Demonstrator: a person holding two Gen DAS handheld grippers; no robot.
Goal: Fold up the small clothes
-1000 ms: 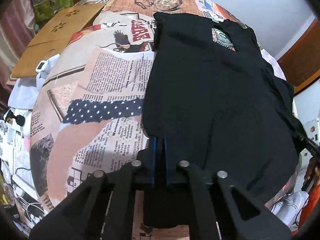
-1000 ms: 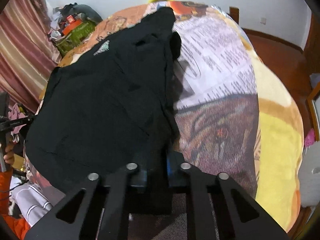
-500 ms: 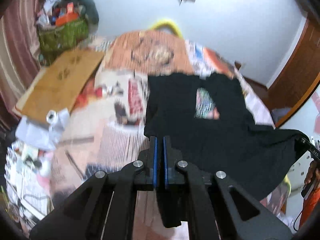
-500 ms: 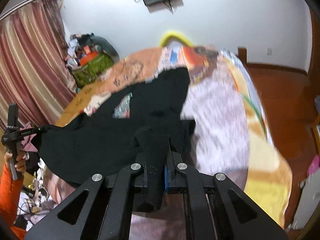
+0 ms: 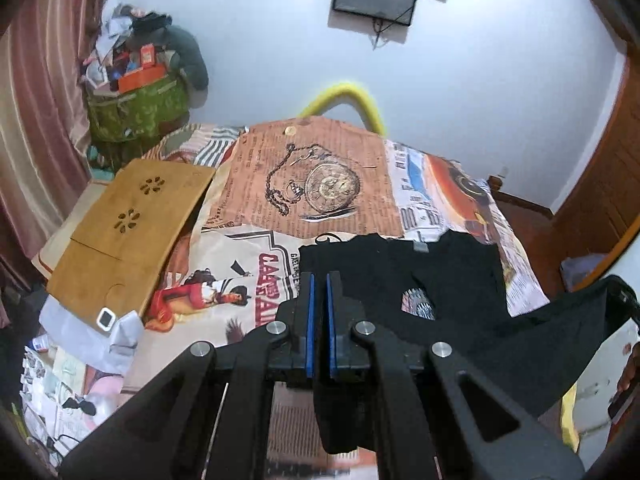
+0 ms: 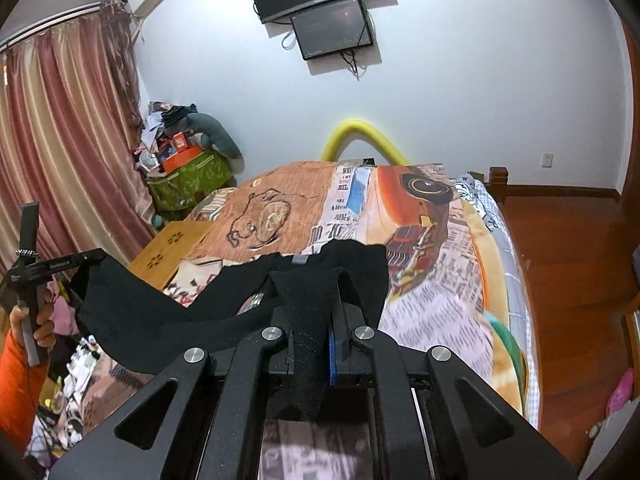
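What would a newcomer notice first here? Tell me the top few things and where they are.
First, the black shirt, its near edge lifted off the bed and stretched between the left gripper and the right gripper, both shut on it. Then the bedspread's big pocket watch print beyond the shirt. Last, two dark screens high on the far wall.

left tongs (image 5: 319, 320): clamped tight, black cloth pinched between blue pads, angled downward | right tongs (image 6: 328, 322): clamped on black cloth, angled downward | left hand (image 6: 34, 322): orange sleeve, gripping the handle
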